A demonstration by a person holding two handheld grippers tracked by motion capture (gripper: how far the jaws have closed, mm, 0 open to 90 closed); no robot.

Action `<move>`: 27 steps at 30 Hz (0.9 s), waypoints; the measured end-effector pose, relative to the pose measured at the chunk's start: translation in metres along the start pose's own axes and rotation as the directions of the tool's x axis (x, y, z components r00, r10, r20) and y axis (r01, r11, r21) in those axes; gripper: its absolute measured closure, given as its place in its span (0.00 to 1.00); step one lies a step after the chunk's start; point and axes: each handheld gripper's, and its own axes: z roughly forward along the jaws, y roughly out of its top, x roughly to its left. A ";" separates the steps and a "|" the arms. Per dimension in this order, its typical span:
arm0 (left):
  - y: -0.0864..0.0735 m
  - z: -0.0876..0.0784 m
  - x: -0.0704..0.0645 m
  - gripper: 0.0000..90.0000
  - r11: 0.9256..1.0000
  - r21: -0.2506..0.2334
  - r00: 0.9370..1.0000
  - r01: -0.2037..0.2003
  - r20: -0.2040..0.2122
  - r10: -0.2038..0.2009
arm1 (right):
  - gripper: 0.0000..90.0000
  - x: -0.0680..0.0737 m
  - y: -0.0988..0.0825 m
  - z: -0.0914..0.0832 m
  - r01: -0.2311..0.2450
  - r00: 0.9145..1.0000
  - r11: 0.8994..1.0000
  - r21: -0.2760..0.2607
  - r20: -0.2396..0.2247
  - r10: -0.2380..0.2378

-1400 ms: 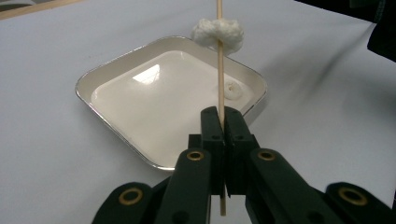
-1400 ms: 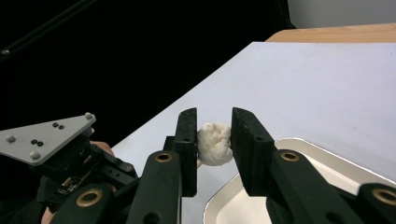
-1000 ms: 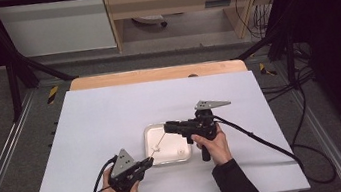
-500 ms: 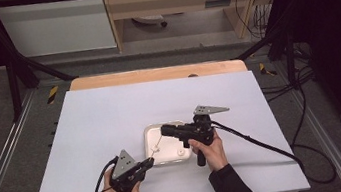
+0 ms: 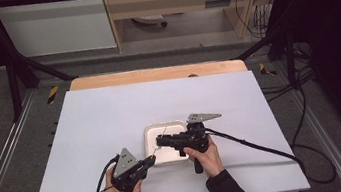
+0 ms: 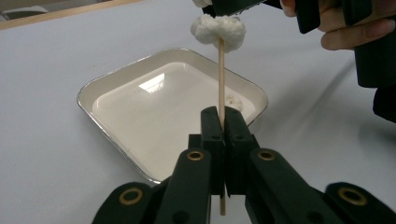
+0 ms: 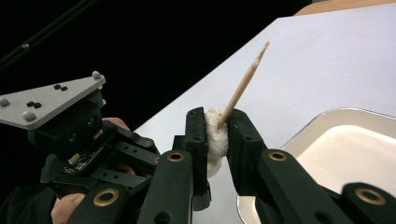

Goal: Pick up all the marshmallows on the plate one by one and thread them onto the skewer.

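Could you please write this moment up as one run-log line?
left gripper: shut on thin wooden skewer | right gripper: shut on white fluffy lump, skewer through it | white square tray: below, one lump inside

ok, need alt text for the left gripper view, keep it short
The left claw is shut on a thin wooden skewer standing upright, with a white fluffy lump on its upper end gripped by the right claw. Behind it a shallow white tray sits on the white table.
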 end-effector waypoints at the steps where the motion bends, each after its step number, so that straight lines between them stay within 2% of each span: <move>1: 0.000 0.000 0.000 0.98 1.000 0.000 1.000 -0.001 0.002 0.001 | 0.88 0.000 0.000 0.000 -0.001 1.000 1.000 0.000 0.001 0.001; 4: 0.000 0.001 0.000 0.98 1.000 -0.002 1.000 -0.002 0.000 0.002 | 0.85 0.000 0.000 0.000 0.009 1.000 1.000 0.001 0.015 -0.009; 11: -0.001 -0.002 0.006 0.98 1.000 -0.009 1.000 0.017 -0.011 -0.017 | 0.53 0.001 0.004 -0.006 0.046 0.996 0.999 0.003 0.075 -0.046; 16: -0.002 -0.004 0.010 0.98 1.000 -0.005 1.000 0.025 -0.015 -0.025 | 0.38 0.001 0.009 -0.013 0.073 0.989 0.997 0.013 0.127 -0.074; 19: -0.003 -0.004 0.011 0.98 0.999 0.000 0.999 0.032 -0.012 -0.032 | 0.29 -0.001 0.010 -0.019 0.098 0.980 0.995 0.024 0.173 -0.100; 27: -0.004 -0.005 0.014 0.98 0.999 0.014 0.999 0.035 -0.015 -0.035 | 0.14 -0.010 0.009 -0.030 0.152 0.958 0.983 0.102 0.228 -0.172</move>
